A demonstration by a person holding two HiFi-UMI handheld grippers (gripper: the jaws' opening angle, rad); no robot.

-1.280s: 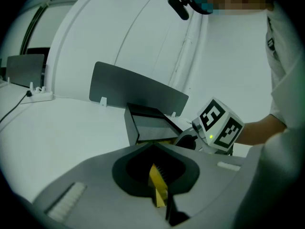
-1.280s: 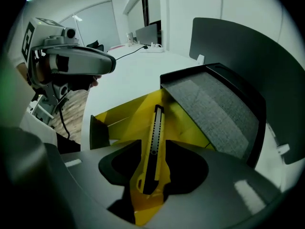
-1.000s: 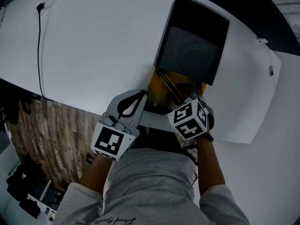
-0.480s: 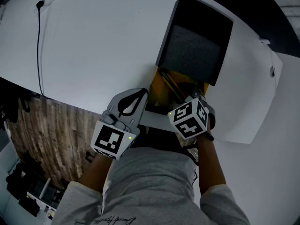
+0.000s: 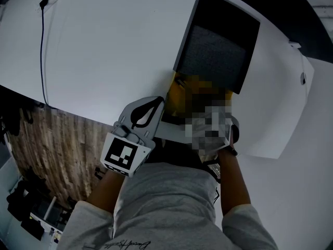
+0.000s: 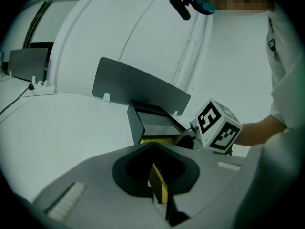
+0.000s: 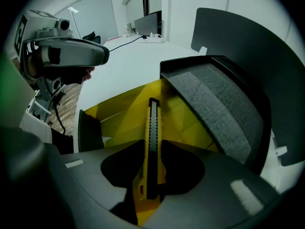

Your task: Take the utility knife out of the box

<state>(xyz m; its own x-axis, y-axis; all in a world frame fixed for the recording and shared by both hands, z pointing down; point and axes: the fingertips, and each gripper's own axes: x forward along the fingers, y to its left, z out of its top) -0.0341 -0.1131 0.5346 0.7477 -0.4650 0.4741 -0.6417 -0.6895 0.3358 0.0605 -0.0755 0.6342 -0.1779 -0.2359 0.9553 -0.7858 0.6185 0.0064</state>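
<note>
Looking down in the head view, the open box (image 5: 175, 98) lies on the white table (image 5: 104, 51) with its black lid (image 5: 216, 46) tipped away from the person. The left gripper (image 5: 158, 116) sits at the box's near left corner. A mosaic patch covers the right gripper over the yellow interior, so the knife cannot be read there.

Left gripper view: the jaws stand narrow, pinching a thin yellow-faced panel (image 6: 159, 185), apparently the box's near wall.

Right gripper view: the utility knife (image 7: 151, 123) lies in the yellow interior, its long axis running straight away from the camera, in line with the gap of the right gripper (image 7: 151, 149). These jaws have just been closing and flank the knife's near end, pads seemingly against its sides. On this evidence the right hand is the nearer, and the lift should rise clear of the lid's foam.
</note>
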